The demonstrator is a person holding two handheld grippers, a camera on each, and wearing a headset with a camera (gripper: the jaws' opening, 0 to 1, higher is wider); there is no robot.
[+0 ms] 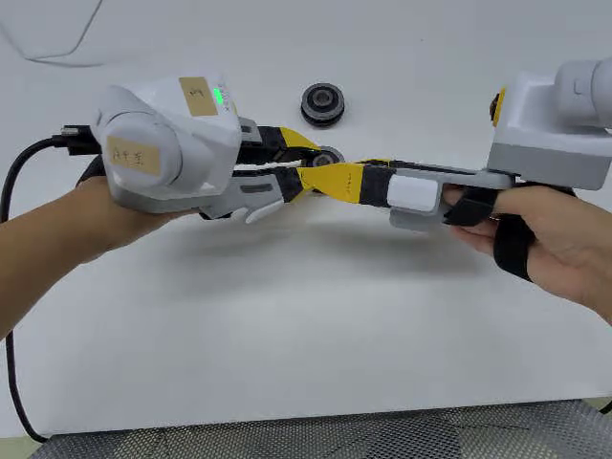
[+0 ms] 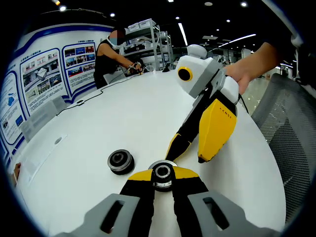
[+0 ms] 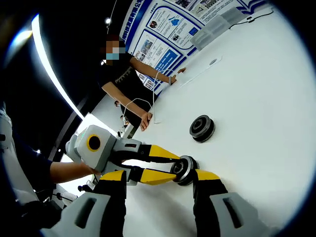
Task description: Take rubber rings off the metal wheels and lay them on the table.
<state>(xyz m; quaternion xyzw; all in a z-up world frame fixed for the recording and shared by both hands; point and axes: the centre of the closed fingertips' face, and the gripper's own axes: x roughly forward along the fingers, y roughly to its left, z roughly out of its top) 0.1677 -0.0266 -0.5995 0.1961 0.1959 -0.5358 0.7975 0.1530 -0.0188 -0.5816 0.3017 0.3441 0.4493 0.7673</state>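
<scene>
A metal wheel [image 2: 163, 176] with a dark rim is held just above the white table [image 1: 287, 316], and my left gripper [image 2: 163, 173] is shut on it from the left. The wheel [image 3: 183, 169] also sits between the left gripper's yellow jaws in the right gripper view. My right gripper [image 3: 162, 175] comes in from the right and stands open, one yellow fingertip [image 3: 207, 175] close beside the wheel. From the head view the two grippers meet at mid-table, left gripper [image 1: 320, 159], right gripper [image 1: 327, 179]. A second wheel [image 1: 322, 103] with a black rubber ring lies flat behind them.
A thin cable [image 1: 57, 48] runs across the table's far left corner. The table's front edge [image 1: 316, 416] is near, with a mesh chair [image 2: 291, 148] beyond it. A person [image 3: 123, 74] leans on the table's far side.
</scene>
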